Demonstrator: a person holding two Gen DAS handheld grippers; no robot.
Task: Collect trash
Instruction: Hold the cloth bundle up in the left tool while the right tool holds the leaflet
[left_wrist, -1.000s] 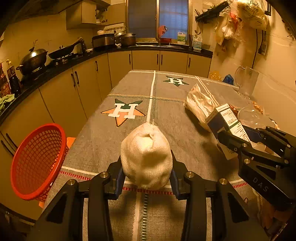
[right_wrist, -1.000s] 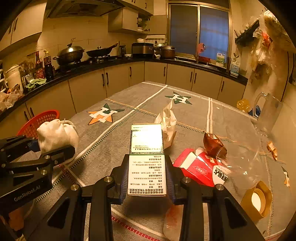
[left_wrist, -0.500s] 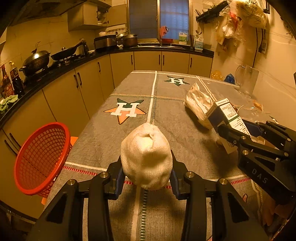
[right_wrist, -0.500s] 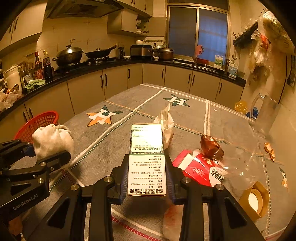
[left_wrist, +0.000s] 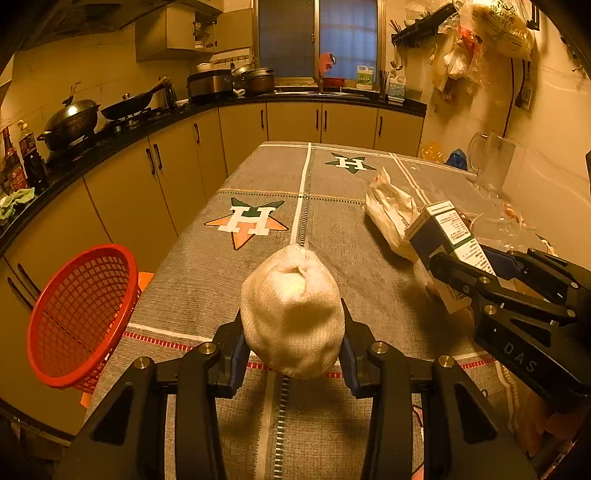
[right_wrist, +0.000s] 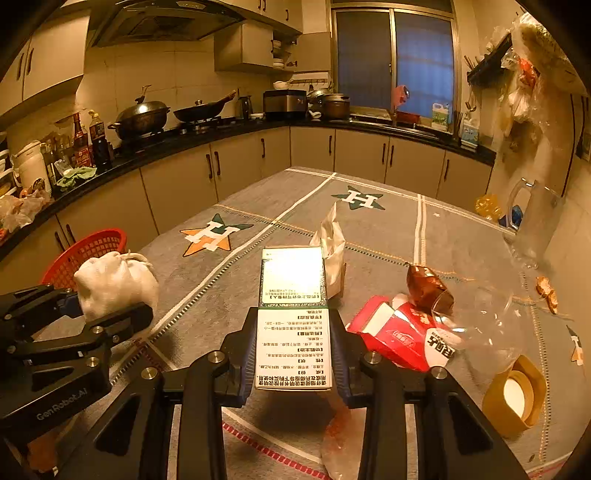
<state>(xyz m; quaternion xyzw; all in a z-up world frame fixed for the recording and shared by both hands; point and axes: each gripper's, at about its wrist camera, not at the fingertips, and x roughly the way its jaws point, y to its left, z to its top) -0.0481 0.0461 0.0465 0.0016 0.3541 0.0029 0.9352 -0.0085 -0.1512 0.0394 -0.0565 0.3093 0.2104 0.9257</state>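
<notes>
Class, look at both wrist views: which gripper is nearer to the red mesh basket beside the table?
Left. The left gripper, holding the white cloth bundle, is just right of the red basket. The right gripper, holding the carton, sits farther right, beyond it.

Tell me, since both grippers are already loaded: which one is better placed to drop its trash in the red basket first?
Left, probably. The left gripper holds the white cloth bundle at the table edge nearest the red basket. The right gripper holds the carton farther across the table.
</notes>
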